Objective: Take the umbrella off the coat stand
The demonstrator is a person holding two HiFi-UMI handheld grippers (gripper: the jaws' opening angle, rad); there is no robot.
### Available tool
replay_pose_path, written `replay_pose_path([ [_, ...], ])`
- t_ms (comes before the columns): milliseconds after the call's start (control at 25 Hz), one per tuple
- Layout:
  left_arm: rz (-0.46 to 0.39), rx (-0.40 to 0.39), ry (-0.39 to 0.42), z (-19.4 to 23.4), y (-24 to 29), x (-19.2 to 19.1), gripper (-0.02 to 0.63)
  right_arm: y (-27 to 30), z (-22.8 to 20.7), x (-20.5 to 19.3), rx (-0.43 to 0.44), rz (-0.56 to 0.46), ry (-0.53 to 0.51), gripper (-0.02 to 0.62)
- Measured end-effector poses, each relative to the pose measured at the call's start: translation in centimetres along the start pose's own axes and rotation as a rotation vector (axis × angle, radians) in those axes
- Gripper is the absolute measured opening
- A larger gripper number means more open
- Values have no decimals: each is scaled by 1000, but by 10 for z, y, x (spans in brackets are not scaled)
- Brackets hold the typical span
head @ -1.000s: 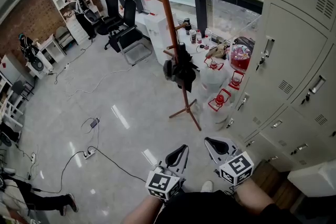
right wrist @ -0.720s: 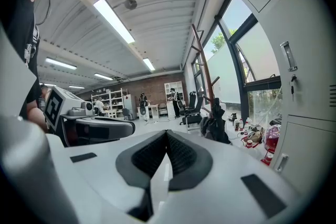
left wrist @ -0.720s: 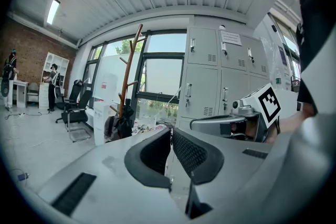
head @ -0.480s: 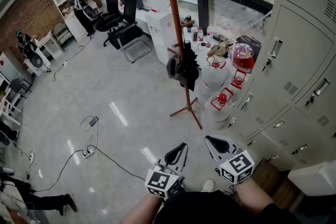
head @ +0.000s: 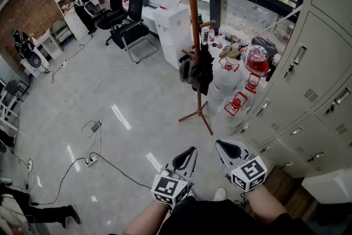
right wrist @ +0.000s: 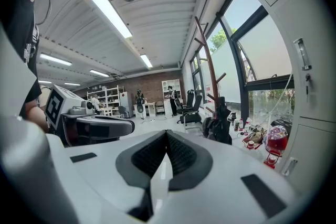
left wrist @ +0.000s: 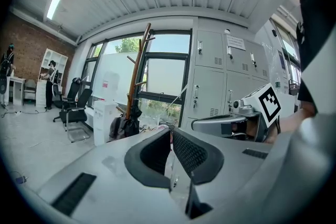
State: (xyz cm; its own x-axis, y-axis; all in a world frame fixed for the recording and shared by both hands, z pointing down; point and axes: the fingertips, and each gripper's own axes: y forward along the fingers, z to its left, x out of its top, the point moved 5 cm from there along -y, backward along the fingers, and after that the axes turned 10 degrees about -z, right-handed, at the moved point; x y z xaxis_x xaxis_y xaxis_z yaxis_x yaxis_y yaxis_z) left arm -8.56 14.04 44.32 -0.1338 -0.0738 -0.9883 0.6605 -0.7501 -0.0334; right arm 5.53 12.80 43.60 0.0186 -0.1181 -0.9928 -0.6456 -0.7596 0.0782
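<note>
A tall wooden coat stand (head: 193, 36) rises from the grey floor ahead of me, in front of the window. From a peg low on its pole hangs a folded black umbrella (head: 204, 71), with a dark bag (head: 186, 70) beside it. Both grippers are held low and side by side, well short of the stand. My left gripper (head: 188, 152) is shut and empty, and so is my right gripper (head: 223, 146). In the left gripper view the stand (left wrist: 137, 71) and umbrella (left wrist: 133, 119) show beyond the shut tips (left wrist: 170, 131). The right gripper view has the umbrella (right wrist: 222, 122) right of its tips (right wrist: 167, 134).
Grey lockers (head: 308, 96) line the right side. A red gumball machine (head: 257, 60) and small red items (head: 236, 103) sit near the stand's foot. A white cabinet (head: 171, 25) and office chairs (head: 132, 36) stand behind. Cables (head: 91, 159) cross the floor at left.
Both grippers and the head camera have moved forward toward the coat stand, which now sits further right in view. Both jaws stay shut.
</note>
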Motion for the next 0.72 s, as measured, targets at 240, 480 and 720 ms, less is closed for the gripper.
replay_pose_path([
  [240, -3, -22, -13, 34, -2, 2, 25, 31, 9, 1, -14, 10, -15, 54],
  [480, -3, -47, -26, 72, -7, 4, 25, 64, 17, 1, -58, 13, -20, 54],
  [720, -6, -75, -36, 103, -16, 4, 25, 90, 25, 3, -103, 8, -28, 54],
])
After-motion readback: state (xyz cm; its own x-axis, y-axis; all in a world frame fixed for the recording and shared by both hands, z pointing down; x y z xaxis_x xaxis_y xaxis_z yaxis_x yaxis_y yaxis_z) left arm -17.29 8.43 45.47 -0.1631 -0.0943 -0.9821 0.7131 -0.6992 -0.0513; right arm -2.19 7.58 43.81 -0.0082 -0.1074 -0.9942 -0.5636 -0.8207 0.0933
